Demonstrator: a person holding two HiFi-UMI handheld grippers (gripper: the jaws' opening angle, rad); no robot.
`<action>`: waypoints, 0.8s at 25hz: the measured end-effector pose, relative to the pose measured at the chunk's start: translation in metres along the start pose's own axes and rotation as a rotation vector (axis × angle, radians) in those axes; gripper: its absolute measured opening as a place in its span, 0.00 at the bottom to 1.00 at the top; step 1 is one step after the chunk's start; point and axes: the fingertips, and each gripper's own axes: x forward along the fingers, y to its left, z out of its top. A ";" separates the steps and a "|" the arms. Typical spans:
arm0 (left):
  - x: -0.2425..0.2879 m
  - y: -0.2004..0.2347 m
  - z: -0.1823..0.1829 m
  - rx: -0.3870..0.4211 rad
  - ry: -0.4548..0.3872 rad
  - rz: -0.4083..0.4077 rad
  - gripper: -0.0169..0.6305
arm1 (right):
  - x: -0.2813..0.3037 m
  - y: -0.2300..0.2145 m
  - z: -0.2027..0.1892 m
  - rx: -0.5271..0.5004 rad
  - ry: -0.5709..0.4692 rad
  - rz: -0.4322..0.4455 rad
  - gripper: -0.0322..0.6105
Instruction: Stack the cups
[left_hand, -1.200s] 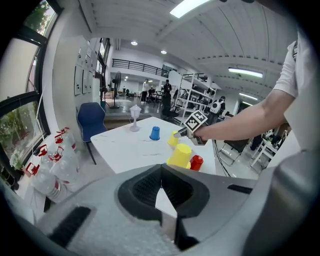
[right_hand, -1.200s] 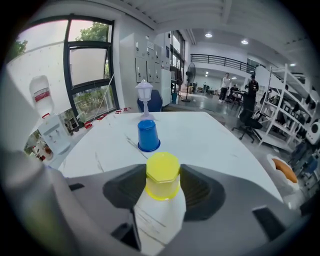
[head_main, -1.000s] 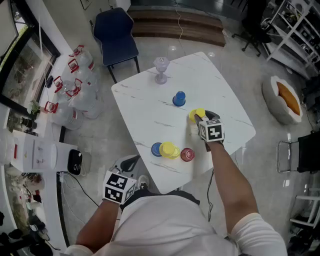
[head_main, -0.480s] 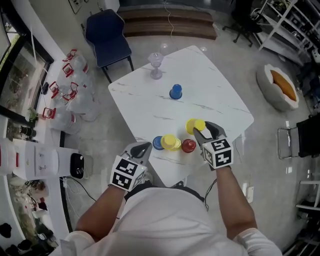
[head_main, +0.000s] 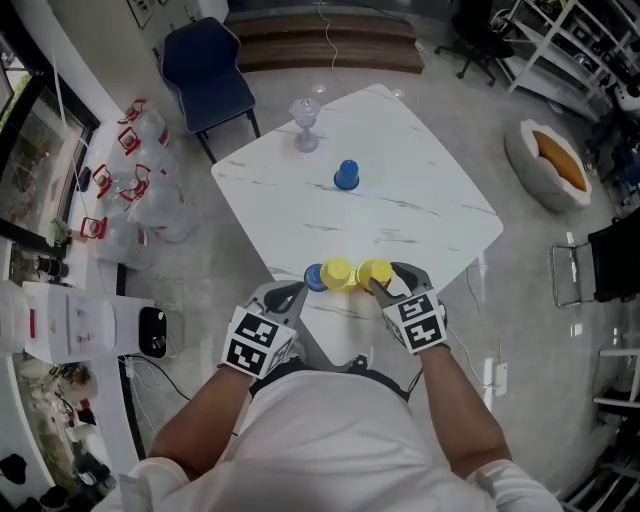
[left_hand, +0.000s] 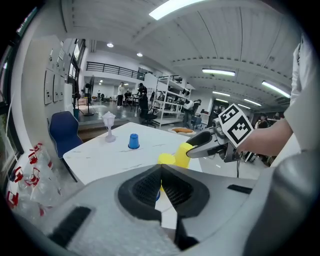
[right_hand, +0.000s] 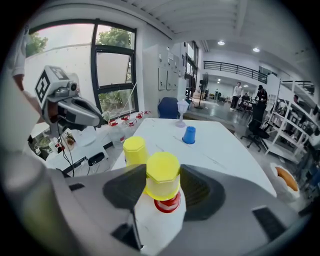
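Right tool (head_main: 388, 280): clamped on inverted yellow cup (right_hand: 162, 176), axis upright. Red cup (right_hand: 166, 204): directly beneath on counter (head_main: 400, 190), nearly aligned. Left tool (left_hand: 161, 167): closed, empty, farther off.

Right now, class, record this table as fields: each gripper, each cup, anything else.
Right gripper: shut on a yellow cup, held over the red cup
Left gripper: shut, empty
Near edge: second yellow cup beside a blue cup
Far side: lone blue cup, glass goblet
Surface: white table
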 end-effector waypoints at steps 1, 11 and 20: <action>-0.001 -0.001 -0.001 0.000 0.000 0.000 0.04 | 0.001 0.002 0.000 -0.005 0.002 0.000 0.39; -0.009 -0.001 -0.008 -0.011 -0.002 0.011 0.04 | 0.007 0.013 0.002 -0.036 0.022 0.018 0.39; -0.013 0.000 -0.013 -0.033 0.002 0.011 0.04 | 0.012 0.014 -0.004 -0.025 0.029 0.022 0.48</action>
